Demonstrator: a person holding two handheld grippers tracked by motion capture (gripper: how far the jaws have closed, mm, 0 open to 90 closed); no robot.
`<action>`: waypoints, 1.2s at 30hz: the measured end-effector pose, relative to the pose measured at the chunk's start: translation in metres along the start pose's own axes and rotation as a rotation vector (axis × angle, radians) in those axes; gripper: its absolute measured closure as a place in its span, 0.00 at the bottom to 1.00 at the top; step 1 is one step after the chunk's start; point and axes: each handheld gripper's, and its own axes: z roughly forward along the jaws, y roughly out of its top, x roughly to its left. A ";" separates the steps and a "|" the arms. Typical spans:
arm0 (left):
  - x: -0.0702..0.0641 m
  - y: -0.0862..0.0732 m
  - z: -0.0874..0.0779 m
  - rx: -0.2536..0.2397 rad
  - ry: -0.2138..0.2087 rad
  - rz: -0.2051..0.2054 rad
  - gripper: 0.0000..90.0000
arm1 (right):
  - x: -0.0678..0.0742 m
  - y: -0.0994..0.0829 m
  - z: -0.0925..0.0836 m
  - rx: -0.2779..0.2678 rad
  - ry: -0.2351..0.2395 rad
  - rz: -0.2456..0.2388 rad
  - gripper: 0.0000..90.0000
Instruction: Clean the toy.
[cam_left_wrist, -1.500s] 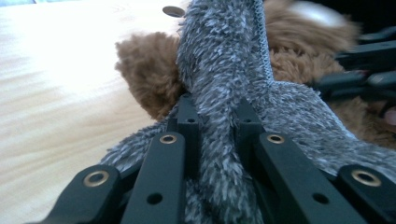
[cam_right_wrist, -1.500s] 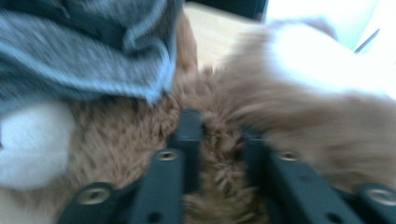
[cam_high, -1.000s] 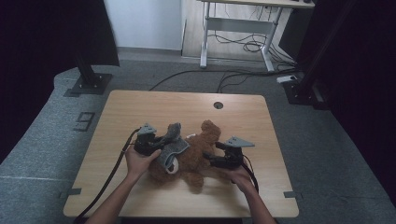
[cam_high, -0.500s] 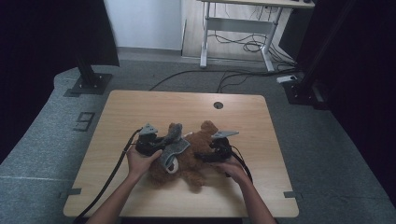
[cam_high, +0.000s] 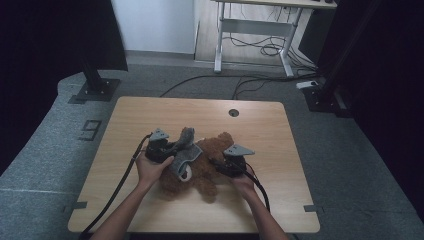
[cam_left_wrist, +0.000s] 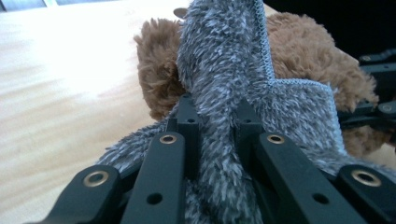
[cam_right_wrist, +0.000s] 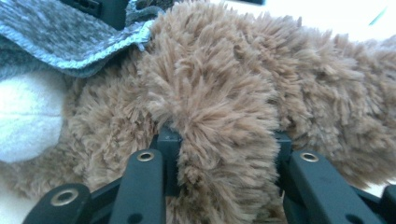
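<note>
A brown teddy bear (cam_high: 207, 172) lies in the near middle of the wooden table (cam_high: 150, 115), partly under a grey fuzzy cloth (cam_high: 186, 150). My left gripper (cam_high: 173, 149) is shut on a raised fold of that cloth (cam_left_wrist: 224, 56), and brown fur (cam_left_wrist: 303, 51) shows behind it. My right gripper (cam_high: 216, 163) comes in from the bear's right side. Its jaws have just been closing, and a thick tuft of the bear's fur (cam_right_wrist: 224, 84) bulges between them, pinched by my right gripper (cam_right_wrist: 223, 140). A white patch (cam_right_wrist: 28, 116) of the bear sits under the cloth's edge (cam_right_wrist: 56, 37).
A round cable hole (cam_high: 233, 113) sits near the table's far edge. Black cables trail from both grippers off the near edge. On the carpet beyond stand a black stand base (cam_high: 95, 90) at left, another (cam_high: 325, 97) at right, and a white desk frame (cam_high: 250, 35).
My right gripper has slid left into the bear and its jaws have closed on the fur. The left gripper has kept still with the cloth.
</note>
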 end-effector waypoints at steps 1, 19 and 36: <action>0.002 0.004 0.001 -0.002 0.003 -0.001 0.87 | 0.000 0.000 0.001 -0.013 -0.014 -0.001 0.70; -0.012 -0.004 0.009 0.008 -0.062 0.011 0.87 | 0.009 -0.026 -0.015 -0.076 -0.046 -0.107 0.56; -0.042 -0.044 -0.016 -0.067 -0.135 0.039 0.88 | 0.006 -0.025 -0.050 -0.009 0.095 -0.007 0.18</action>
